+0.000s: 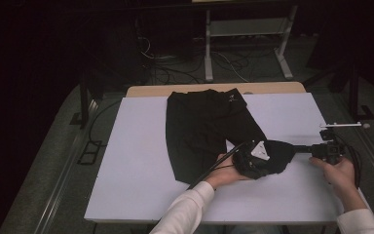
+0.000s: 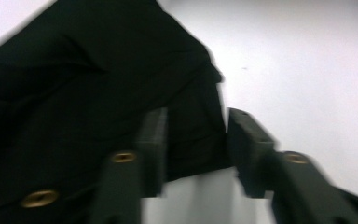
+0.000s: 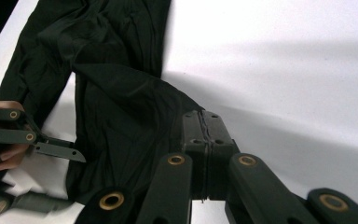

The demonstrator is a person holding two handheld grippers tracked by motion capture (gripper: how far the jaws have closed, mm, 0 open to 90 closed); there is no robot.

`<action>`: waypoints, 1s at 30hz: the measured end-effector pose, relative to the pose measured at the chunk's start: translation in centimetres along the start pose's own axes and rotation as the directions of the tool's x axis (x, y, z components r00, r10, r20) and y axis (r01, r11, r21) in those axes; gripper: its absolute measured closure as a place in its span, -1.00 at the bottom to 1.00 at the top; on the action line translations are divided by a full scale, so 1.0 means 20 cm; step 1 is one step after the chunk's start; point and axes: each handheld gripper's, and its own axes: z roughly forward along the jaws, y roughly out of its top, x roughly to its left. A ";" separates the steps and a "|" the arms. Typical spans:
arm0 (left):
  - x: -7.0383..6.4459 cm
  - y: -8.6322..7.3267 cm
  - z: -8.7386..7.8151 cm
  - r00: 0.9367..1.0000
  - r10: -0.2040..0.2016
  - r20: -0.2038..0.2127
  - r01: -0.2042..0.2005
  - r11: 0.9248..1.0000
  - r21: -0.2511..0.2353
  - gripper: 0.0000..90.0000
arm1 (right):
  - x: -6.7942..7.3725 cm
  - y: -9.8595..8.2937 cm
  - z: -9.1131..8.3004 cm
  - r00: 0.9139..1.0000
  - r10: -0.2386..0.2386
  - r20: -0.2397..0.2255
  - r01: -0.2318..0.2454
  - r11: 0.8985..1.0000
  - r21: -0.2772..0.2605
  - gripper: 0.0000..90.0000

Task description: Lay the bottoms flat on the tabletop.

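Note:
A black pair of shorts point(image 1: 199, 126) lies on the white table point(image 1: 126, 161), waistband at the far end. One leg is drawn out to the right and bunched, its end at my right gripper point(image 1: 293, 146). In the right gripper view that gripper point(image 3: 205, 126) is shut, with the hem of the shorts point(image 3: 121, 107) pinched at its tips. My left gripper point(image 1: 263, 163) rests on the bunched leg. In its own view my left gripper point(image 2: 198, 135) is open, and a fold of the shorts point(image 2: 74, 93) lies between the jaws. The person's left hand point(image 3: 4, 158) sits at the cloth's edge.
A small white tool point(image 1: 343, 125) lies near the table's right edge, just beyond my right gripper. A wooden strip point(image 1: 185, 90) borders the far side. Cables point(image 1: 175, 68) and a metal stand point(image 1: 209, 48) are on the floor behind. The table's left half is bare.

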 end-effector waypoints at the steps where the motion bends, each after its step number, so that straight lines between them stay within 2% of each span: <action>1: 0.01 0.00 0.00 1.000 -0.009 -0.008 0.009 1.000 -0.002 0.68 | 0.00 0.00 0.00 1.000 0.002 -0.001 -0.002 1.000 0.001 0.96; 4: 0.02 0.00 0.00 0.999 -0.039 -0.019 0.039 0.999 -0.010 0.88 | 0.00 0.00 0.00 1.000 0.002 -0.009 -0.002 1.000 0.008 0.96; 6: 0.03 -0.01 -0.01 0.995 -0.098 0.006 0.098 0.995 -0.016 0.91 | 0.00 0.00 0.00 1.000 0.008 -0.023 -0.007 1.000 0.012 0.96; 7: 0.02 -0.01 -0.02 0.994 -0.110 0.016 0.110 0.994 -0.018 0.91 | 0.00 0.00 -0.01 0.999 0.007 -0.032 -0.007 1.000 0.016 0.96; 11: 0.00 -0.01 -0.08 0.996 -0.089 0.015 0.089 0.996 -0.018 0.91 | 0.03 0.00 -0.03 0.998 -0.008 -0.064 0.010 0.999 0.034 0.96; 14: -0.02 0.01 -0.16 0.996 -0.085 0.030 0.086 0.996 -0.037 0.91 | 0.06 0.01 -0.05 0.996 -0.022 -0.088 0.025 0.999 0.039 0.96; 19: -0.09 0.03 -0.27 0.998 -0.041 0.046 0.043 0.998 -0.042 0.91 | 0.11 0.01 -0.11 0.991 -0.031 -0.134 0.039 0.998 0.056 0.96; 25: -0.21 -0.05 -0.33 0.997 -0.017 0.080 0.020 0.999 -0.038 0.91 | 0.17 -0.09 -0.10 0.984 -0.027 -0.175 0.053 0.988 0.146 0.96; 30: -0.27 -0.14 -0.36 0.996 -0.012 0.091 0.014 1.000 -0.021 0.91 | 0.21 -0.13 -0.08 0.977 -0.028 -0.211 0.068 0.981 0.184 0.95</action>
